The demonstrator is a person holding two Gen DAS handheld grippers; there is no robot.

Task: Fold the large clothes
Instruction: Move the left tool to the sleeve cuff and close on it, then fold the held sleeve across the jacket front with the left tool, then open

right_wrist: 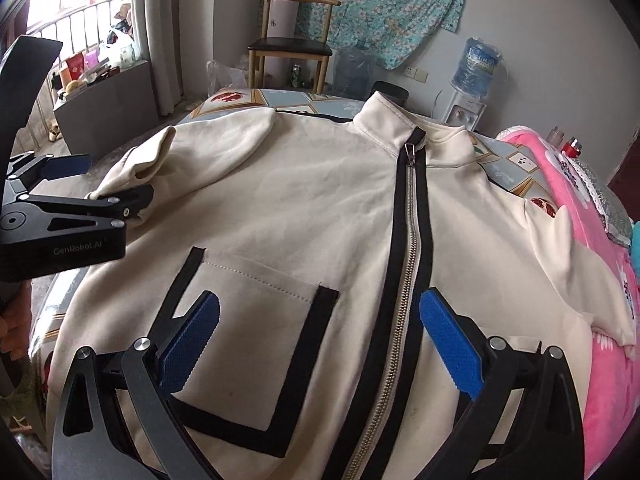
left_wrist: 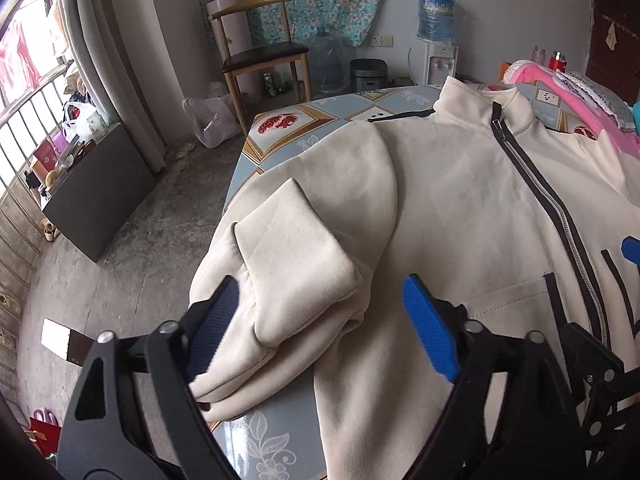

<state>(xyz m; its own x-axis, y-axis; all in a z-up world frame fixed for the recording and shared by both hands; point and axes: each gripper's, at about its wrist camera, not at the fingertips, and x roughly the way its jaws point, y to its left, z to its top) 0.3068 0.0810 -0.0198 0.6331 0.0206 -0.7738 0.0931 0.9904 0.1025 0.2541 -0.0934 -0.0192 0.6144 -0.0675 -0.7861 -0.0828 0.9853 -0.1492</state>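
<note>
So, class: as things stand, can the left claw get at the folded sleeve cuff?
Probably yes: the left claw is open around the sleeve cuff, with nothing in the way.

Matt cream cloth jacket [right_wrist: 304, 208] w/ metal zip [right_wrist: 404, 264]; glossy printed table [left_wrist: 280, 128] cover.

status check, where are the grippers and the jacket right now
Left gripper open around the folded sleeve cuff. Right gripper open above the zipper. Jacket flat on table, zipped. Nothing in the way.
</note>
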